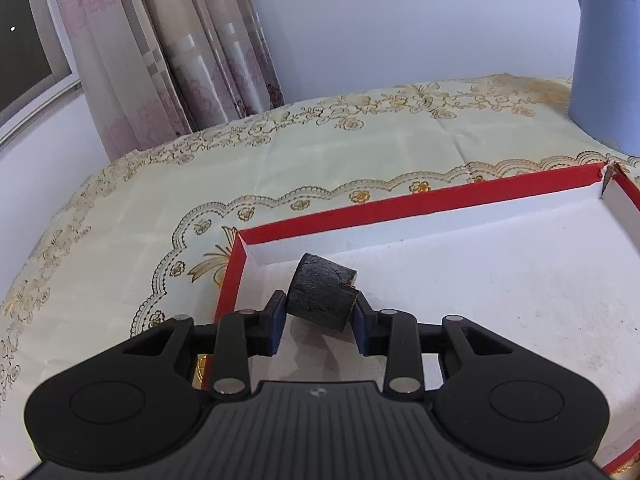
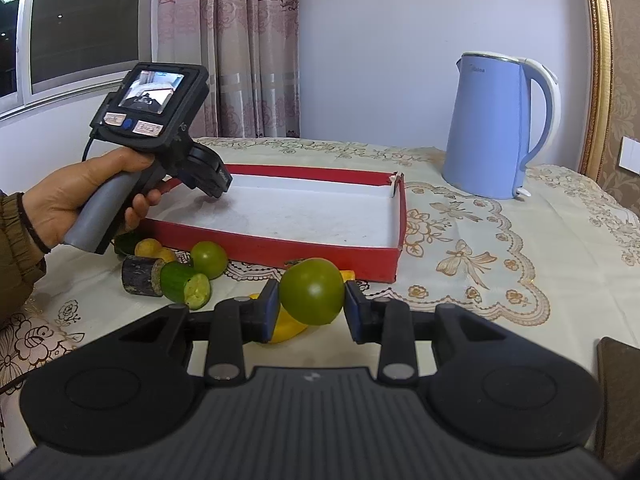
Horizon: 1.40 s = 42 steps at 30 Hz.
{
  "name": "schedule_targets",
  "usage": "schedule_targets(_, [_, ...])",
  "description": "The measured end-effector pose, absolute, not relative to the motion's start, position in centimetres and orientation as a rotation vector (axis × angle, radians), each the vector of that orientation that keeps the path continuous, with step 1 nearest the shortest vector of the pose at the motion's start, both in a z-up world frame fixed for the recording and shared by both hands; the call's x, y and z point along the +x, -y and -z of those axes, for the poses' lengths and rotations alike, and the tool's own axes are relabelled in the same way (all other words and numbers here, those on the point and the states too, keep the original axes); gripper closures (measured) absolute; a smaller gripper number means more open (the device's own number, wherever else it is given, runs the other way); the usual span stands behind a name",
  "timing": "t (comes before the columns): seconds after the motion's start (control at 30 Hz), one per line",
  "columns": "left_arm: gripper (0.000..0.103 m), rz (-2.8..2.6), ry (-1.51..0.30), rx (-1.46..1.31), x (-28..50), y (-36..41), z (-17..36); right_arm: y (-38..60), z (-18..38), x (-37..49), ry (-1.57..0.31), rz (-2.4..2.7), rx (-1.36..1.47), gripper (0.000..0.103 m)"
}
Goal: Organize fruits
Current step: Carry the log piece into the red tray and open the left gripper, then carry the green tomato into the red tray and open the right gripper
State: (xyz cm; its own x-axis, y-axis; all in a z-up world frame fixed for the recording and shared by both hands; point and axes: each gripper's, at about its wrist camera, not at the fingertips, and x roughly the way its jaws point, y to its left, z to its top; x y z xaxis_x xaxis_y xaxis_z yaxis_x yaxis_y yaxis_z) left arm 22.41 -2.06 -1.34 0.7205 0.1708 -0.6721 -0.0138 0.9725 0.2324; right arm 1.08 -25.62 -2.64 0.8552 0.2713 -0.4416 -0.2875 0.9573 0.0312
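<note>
My left gripper point(image 1: 320, 312) is shut on a dark sugarcane piece point(image 1: 320, 292) and holds it over the near left corner of the red tray point(image 1: 400, 204) with its white floor. In the right wrist view the left gripper point(image 2: 218, 186) hangs over the tray's point(image 2: 320, 250) left end. My right gripper point(image 2: 310, 308) is shut on a green tomato point(image 2: 312, 292) just in front of the tray. On the cloth lie another sugarcane piece point(image 2: 140, 276), a cucumber piece point(image 2: 186, 282), a second green tomato point(image 2: 209, 259), yellow fruits point(image 2: 150, 248) and a yellow piece point(image 2: 286, 330) under the held tomato.
A blue electric kettle point(image 2: 496, 128) stands behind the tray at the right; it also shows in the left wrist view point(image 1: 608, 60). A curtain point(image 2: 228, 40) and window are at the back left. A dark object point(image 2: 618, 392) lies at the right table edge.
</note>
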Motion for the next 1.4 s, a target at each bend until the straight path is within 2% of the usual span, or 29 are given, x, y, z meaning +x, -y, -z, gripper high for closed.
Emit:
schedule_targets(0.03, [0.061,-0.107,-0.757,0.219,22.3,2.0,1.3,25.6,2.6,1.1,-0.458,-0.295,-0.036,0.071])
schedule_targets(0.13, [0.029,-0.115,-0.732,0.215,21.7,1.9,0.8,25.4,2.6,1.1,-0.453,-0.293,-0.044,0.071])
schedule_targets(0.17, [0.024,-0.119,-0.718,0.214,21.5,1.8,0.6,25.3,2.5,1.0,-0.452,-0.294,-0.044,0.071])
schedule_targets(0.27, [0.023,-0.126,-0.694,0.223,20.6,1.8,-0.2,25.2,2.5,1.2,-0.450,-0.298,-0.039,0.071])
schedule_targets(0.37, [0.016,-0.120,-0.689,0.193,19.4,1.3,-0.7,24.9,2.5,1.4,-0.450,-0.300,-0.036,0.071])
schedule_targets(0.7, [0.010,-0.134,-0.647,0.105,15.2,-1.1,0.3,24.0,1.4,3.5,-0.428,-0.325,-0.046,0.071])
schedule_targets(1.17, [0.010,-0.143,-0.649,0.041,15.2,-3.3,0.3,21.3,-4.8,14.5,-0.326,-0.306,-0.080,0.071])
schedule_targets(1.4, [0.010,-0.161,-0.652,0.051,15.4,-3.4,0.6,21.4,-4.3,19.8,-0.375,-0.247,-0.090,0.071])
